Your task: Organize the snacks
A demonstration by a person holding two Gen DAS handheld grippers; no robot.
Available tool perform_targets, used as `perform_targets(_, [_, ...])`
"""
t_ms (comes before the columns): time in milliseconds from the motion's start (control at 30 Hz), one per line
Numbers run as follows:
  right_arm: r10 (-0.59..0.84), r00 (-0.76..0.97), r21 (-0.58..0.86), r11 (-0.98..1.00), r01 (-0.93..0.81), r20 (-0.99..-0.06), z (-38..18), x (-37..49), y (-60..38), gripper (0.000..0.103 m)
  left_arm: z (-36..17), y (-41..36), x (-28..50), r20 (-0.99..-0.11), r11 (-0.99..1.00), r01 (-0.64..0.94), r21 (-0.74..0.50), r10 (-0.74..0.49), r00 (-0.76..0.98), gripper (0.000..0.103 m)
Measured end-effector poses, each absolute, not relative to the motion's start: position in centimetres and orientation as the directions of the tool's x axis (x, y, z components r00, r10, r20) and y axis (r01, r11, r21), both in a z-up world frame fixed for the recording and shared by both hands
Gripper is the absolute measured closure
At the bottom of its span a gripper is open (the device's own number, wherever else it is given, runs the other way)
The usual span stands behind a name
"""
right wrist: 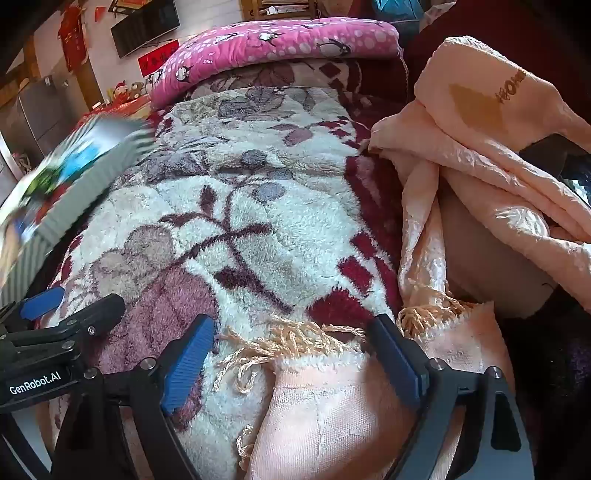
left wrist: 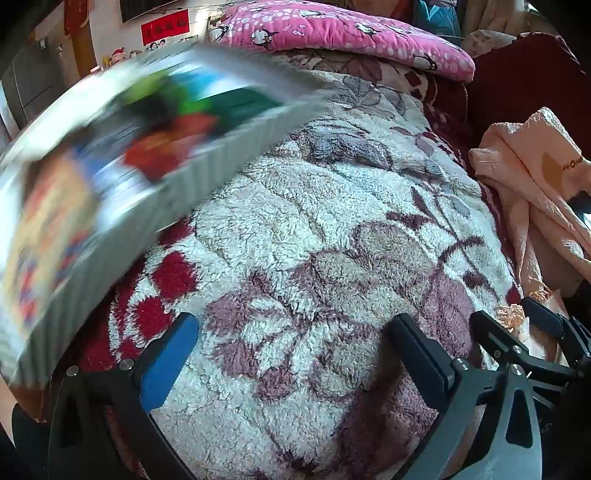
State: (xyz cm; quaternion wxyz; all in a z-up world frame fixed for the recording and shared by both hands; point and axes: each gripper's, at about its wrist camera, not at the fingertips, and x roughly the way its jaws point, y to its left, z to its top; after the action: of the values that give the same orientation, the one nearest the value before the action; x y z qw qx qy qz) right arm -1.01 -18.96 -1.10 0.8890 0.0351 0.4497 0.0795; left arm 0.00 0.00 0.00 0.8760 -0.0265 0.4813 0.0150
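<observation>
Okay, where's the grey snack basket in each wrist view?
Left wrist: the blurred grey snack basket fills the upper left, on the floral blanket.
Right wrist: the basket is small, at the left edge.
Shared landmark: the pink penguin pillow along the top.

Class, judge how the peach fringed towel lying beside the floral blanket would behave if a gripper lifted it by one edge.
The peach towel lies in soft folds, so it would probably drape limply. Its tasselled fringe may snag. It looks light.

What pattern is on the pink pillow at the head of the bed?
Black-and-white penguins and white dots on the pink pillow, clearest in the left wrist view.
</observation>
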Motion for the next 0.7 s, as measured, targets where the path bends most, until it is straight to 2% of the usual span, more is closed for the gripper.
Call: perform_targets(700, [0.182,0.581,0.142,0.983,-0.114,-0.793,-1.25,-0.98,-18.98,0.013,0.0,-0.01,0.01,-0.844,0.998,-0.052,-0.031,0.001,0.536,0.0])
